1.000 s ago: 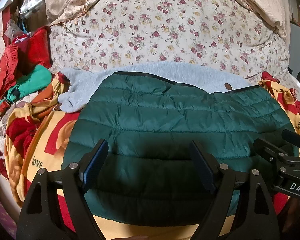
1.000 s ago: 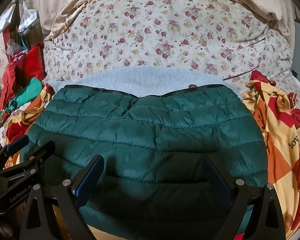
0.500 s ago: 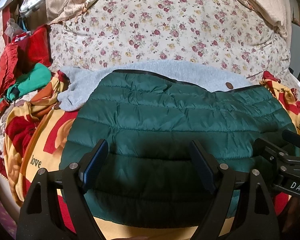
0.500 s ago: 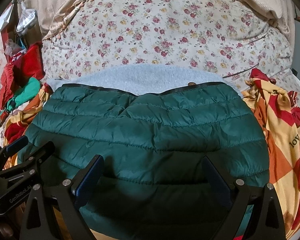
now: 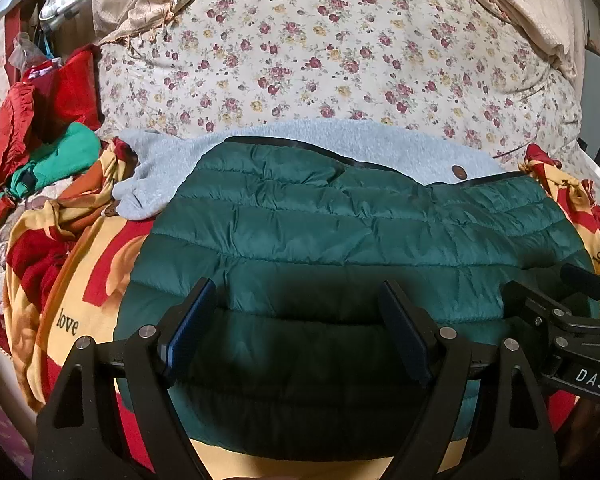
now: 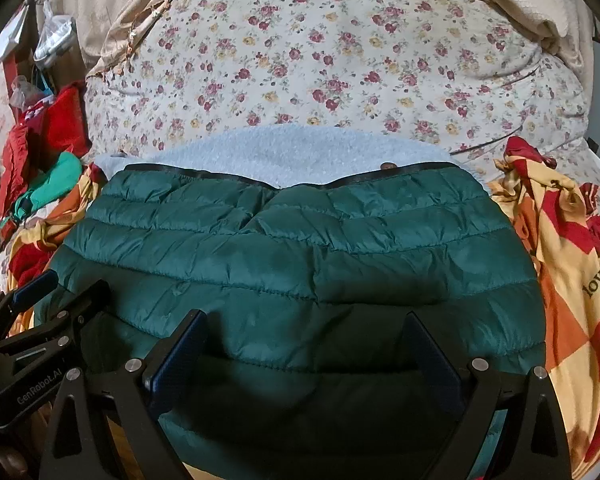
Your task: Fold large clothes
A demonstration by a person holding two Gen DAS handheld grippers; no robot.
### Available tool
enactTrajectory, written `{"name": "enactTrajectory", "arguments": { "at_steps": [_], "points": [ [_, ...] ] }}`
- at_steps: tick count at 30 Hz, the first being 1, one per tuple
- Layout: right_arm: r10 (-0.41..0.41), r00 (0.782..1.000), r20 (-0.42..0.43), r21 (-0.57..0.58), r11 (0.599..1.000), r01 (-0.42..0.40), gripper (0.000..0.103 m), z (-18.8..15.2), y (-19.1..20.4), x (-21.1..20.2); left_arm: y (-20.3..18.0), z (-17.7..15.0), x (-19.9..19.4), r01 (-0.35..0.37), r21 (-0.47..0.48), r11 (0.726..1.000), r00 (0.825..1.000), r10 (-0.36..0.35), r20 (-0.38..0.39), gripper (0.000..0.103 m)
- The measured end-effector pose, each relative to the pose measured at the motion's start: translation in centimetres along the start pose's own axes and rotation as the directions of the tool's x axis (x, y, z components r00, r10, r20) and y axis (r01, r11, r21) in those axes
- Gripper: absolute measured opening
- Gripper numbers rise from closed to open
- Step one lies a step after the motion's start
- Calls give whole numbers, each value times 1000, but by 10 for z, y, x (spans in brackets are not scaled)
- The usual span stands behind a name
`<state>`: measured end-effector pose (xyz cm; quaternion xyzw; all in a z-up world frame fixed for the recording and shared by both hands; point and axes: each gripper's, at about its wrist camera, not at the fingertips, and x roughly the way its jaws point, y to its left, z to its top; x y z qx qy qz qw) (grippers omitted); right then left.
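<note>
Green puffer jacket (image 5: 340, 240) lies straight ahead on the bed, long axis running side to side; left tool (image 5: 296, 332) and right tool (image 6: 304, 356) hover over its near edge, both spread, pinching nothing.

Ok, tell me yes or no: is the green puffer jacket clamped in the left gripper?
No: the left gripper stands open above the green puffer jacket, its blue pads apart with nothing pinched between them.

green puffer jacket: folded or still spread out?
Folded. The green puffer jacket lies as a compact block, no sleeves or collar sticking out, black-trimmed edge at the far side, on a grey fleece. Both grippers hover open above it.
</note>
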<state>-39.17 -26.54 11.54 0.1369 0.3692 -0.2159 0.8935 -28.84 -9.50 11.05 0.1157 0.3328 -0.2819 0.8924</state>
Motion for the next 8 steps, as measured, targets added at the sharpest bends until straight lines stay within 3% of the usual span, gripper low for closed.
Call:
{"name": "enactTrajectory", "arguments": {
  "at_steps": [8],
  "points": [
    [11,1000,1,-1,1000,-11,97,3,-3,4,4,7,4,35,-5,999,999,-35,0,83]
  ]
}}
